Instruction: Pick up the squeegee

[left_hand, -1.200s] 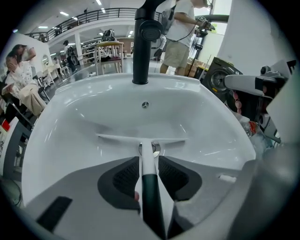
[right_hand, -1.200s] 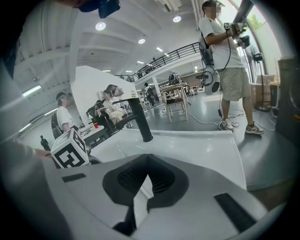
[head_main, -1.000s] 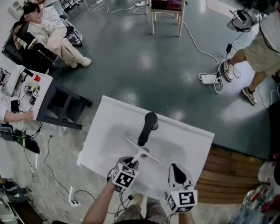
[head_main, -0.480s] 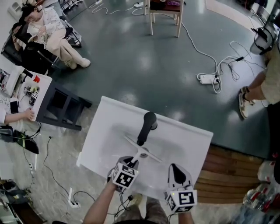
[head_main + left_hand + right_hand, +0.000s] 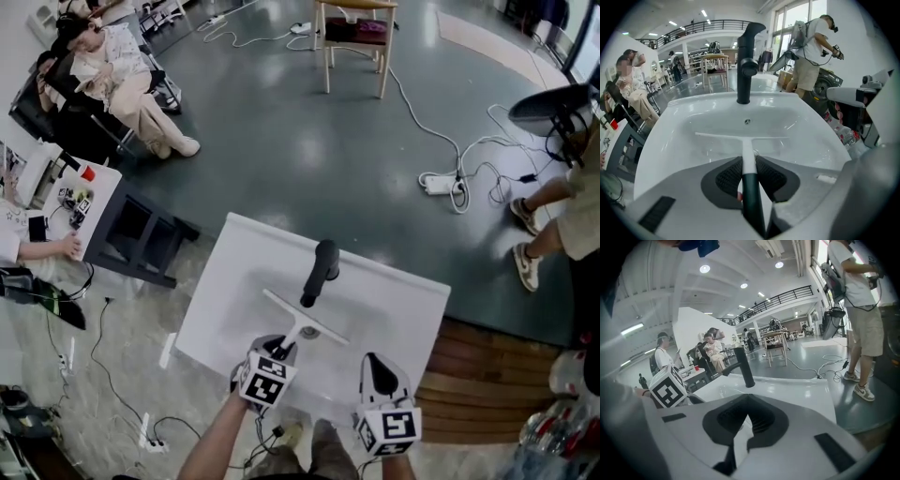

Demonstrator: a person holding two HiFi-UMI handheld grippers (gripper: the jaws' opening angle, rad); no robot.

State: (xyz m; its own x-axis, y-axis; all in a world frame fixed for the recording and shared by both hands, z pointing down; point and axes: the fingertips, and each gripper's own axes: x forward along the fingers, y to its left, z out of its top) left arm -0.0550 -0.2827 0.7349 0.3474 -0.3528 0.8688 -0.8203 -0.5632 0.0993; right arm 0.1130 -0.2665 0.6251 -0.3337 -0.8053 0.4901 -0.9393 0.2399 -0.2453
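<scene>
The squeegee (image 5: 305, 319) has a white T-shaped blade and a dark handle, and it hangs over the basin of the white sink (image 5: 239, 267). My left gripper (image 5: 284, 347) is shut on the handle. In the left gripper view both ribbed pads press the squeegee (image 5: 744, 149) where white stem meets dark grip, with the blade pointing toward the black faucet (image 5: 745, 61). My right gripper (image 5: 375, 362) hovers at the sink's near edge, to the right of the left one. In the right gripper view its jaws (image 5: 749, 414) meet at the tips with nothing between them.
The black faucet (image 5: 319, 270) stands at the sink's far rim. A wooden platform (image 5: 478, 375) lies to the right. Cables and a power strip (image 5: 439, 184) trail on the floor. A person (image 5: 562, 197) stands at the right, seated people (image 5: 112, 84) at the far left, and a chair (image 5: 354, 33) beyond.
The left gripper has risen slightly with the squeegee still in it. The standing person at the right has shifted further toward the frame edge.
</scene>
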